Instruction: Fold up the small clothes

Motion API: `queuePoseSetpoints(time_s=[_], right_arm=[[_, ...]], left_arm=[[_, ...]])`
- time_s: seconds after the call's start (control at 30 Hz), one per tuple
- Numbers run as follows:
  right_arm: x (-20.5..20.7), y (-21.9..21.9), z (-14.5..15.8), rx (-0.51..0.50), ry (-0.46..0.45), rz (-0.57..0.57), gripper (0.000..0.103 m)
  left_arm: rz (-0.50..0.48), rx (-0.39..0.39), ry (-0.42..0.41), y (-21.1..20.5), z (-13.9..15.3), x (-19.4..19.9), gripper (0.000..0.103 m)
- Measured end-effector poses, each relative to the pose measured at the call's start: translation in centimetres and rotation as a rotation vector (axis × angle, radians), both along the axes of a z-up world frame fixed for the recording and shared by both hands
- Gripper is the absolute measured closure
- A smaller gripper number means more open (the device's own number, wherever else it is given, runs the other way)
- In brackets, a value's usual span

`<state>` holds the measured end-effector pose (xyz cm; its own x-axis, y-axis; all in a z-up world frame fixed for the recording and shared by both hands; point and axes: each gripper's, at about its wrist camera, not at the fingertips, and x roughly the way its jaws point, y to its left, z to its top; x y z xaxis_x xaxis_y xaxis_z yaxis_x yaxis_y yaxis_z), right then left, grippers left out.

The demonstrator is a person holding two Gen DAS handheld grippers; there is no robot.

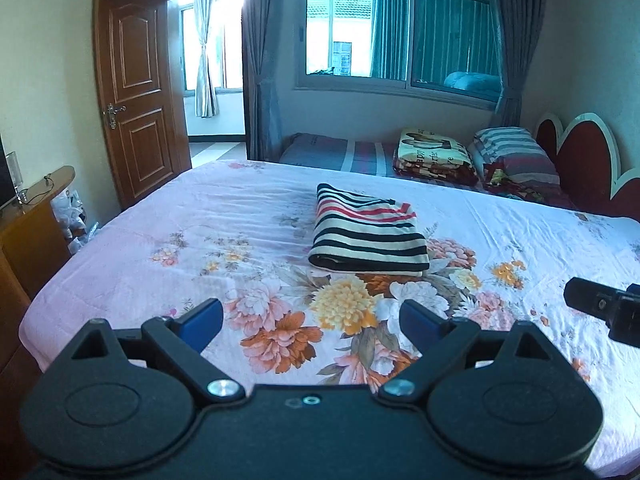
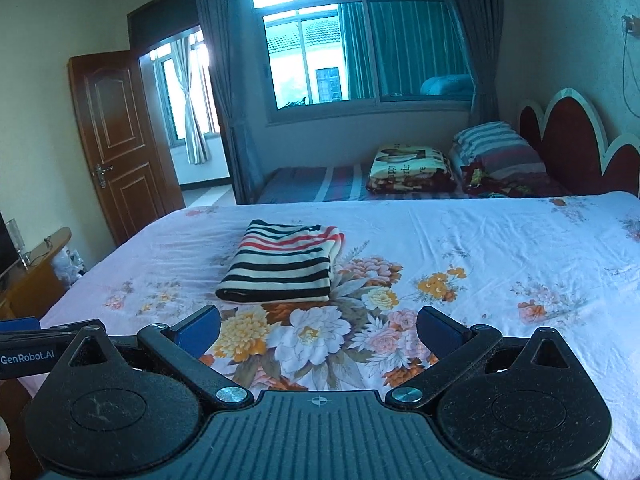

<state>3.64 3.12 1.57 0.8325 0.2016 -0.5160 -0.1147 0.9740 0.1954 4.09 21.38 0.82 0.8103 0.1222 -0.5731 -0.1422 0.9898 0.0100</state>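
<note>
Jaws on both tools stand wide with nothing between them: the left gripper and the right gripper hang above the near part of the flowered sheet, both well short of the garment. Beyond them, near the middle of the bed, lies the striped top, folded into a flat, squarish packet with its thick folded edge toward the cameras and its layers lying even. Judging by that, the folding looks done for this piece; no other loose clothes show on the sheet, so nothing more seems left to do here.

"GenRobot.AI" reads in white on the side of the left tool, seen from the right wrist view. On the folded blanket beside the pillow, only scraps of words can be read, not whole ones.
</note>
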Motion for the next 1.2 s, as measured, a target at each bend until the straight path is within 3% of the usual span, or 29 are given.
queuePoseSetpoints(time_s=[1.2], right_arm=[[1.5, 0.0, -1.0, -0.010, 0.024, 0.002, 0.000]], left_arm=[[0.011, -0.007, 0.005, 0.5, 0.1, 0.8, 0.008]])
